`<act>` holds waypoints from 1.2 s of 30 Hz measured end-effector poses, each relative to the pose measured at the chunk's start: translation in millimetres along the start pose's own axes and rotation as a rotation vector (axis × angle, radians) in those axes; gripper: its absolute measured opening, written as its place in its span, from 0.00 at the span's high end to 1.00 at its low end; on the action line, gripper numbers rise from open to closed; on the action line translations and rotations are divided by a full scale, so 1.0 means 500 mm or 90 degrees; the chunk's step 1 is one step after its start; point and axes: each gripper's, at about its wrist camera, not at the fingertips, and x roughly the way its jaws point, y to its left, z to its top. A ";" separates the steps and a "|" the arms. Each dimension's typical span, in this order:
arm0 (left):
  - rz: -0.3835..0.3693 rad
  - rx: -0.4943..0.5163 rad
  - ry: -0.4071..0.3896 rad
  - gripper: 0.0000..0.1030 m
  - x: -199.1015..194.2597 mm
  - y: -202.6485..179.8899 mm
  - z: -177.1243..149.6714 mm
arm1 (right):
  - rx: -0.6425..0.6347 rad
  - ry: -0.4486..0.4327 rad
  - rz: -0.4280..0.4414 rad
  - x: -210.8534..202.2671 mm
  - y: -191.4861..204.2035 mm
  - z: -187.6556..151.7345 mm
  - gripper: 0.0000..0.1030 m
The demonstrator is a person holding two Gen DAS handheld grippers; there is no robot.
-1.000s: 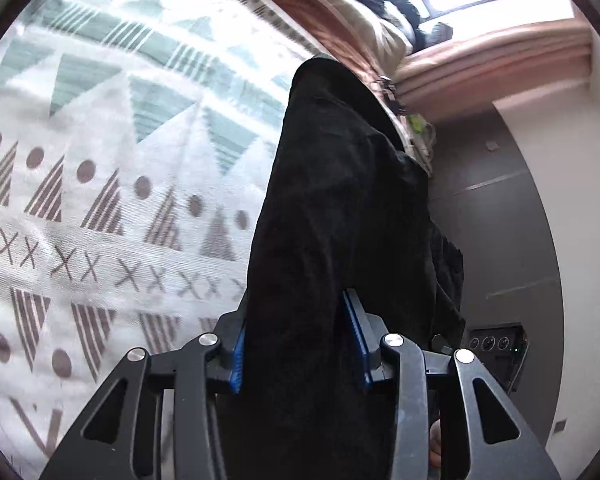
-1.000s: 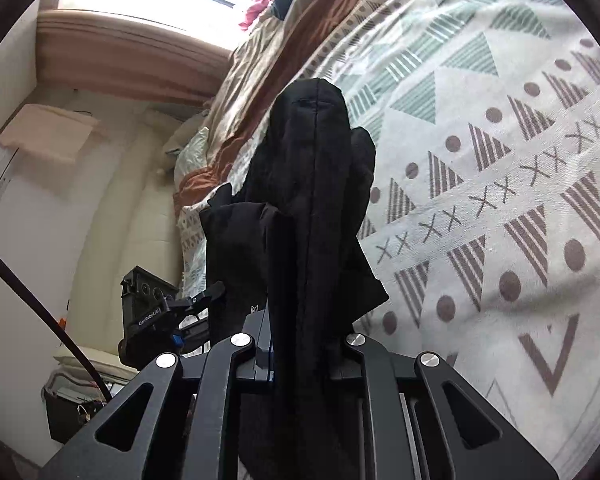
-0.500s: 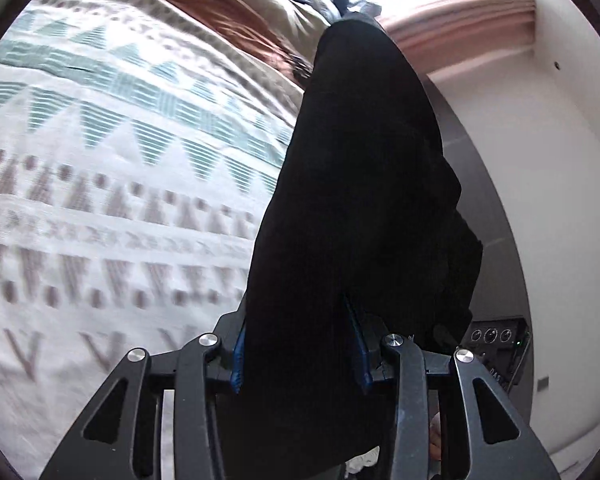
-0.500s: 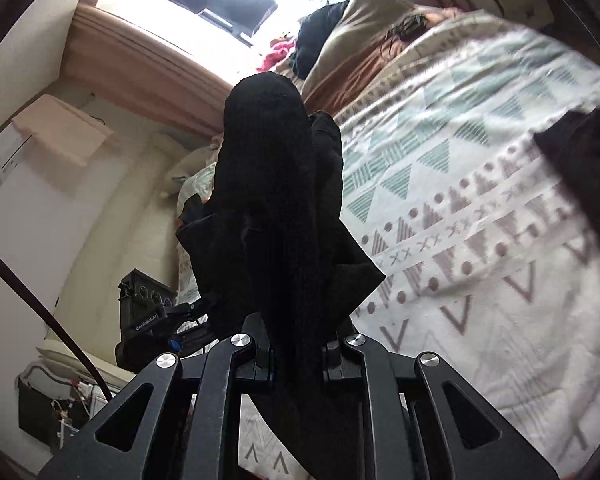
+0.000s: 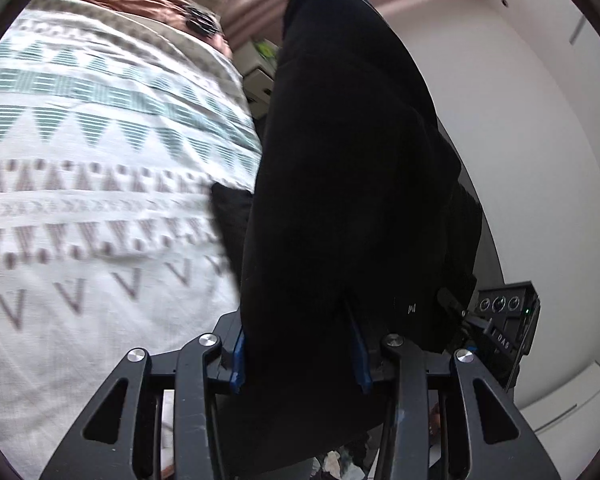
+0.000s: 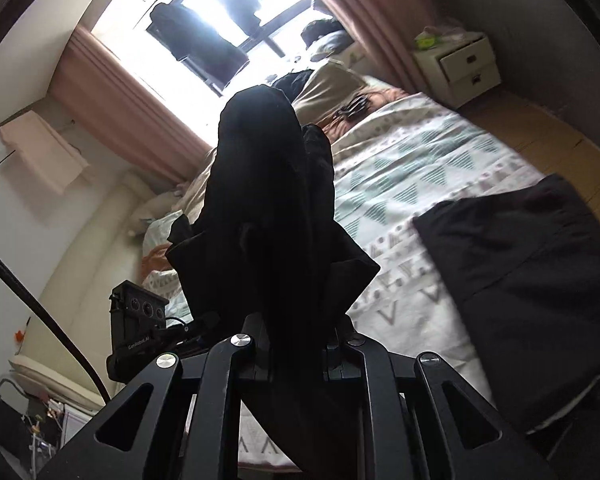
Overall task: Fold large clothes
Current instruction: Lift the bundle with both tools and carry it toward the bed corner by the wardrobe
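You hold a big black piece of clothing [image 5: 352, 184] up in the air with both tools. Your left gripper [image 5: 300, 356] has its blue pads [image 5: 238, 360] squeezed on a thick bunch of the cloth. Your right gripper [image 6: 300, 344] is pinched almost shut on a thinner bunch of what looks like the same cloth [image 6: 272, 216]. The cloth sticks up past the fingers and flops over at the top. It is off the bed [image 5: 100, 184] here, hanging over the edge of the patterned blanket [image 6: 404, 184].

A second black cloth [image 6: 524, 280] lies flat on the bed, off to the right in the right camera view. It looks folded, but the picture is too dark to be sure.

Here is what could go wrong. The cloth is bunched up, not spread out, so if you lay it down like this it will likely land in a lump with wrinkles inside. The right grip holds only a thin bit, so a quick swing could pull it loose and let that side drop. A loose flap could drag across the flat cloth on the bed and mess it up. Near the bed's side a dark camera box [image 6: 138, 322] sits close to your hands, and a black cable [image 6: 40, 312] runs past it. The hanging cloth could catch on either one.
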 end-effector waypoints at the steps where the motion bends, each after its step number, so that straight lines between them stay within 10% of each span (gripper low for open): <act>1: -0.006 0.005 0.009 0.60 0.010 -0.005 -0.003 | -0.001 -0.005 -0.009 -0.013 -0.001 0.004 0.89; 17: -0.057 0.002 0.107 0.60 0.234 -0.074 -0.026 | -0.001 -0.021 -0.120 -0.144 -0.012 0.049 0.89; 36: -0.017 -0.105 0.164 0.60 0.494 0.088 0.001 | 0.086 0.045 -0.238 0.046 -0.071 0.172 0.78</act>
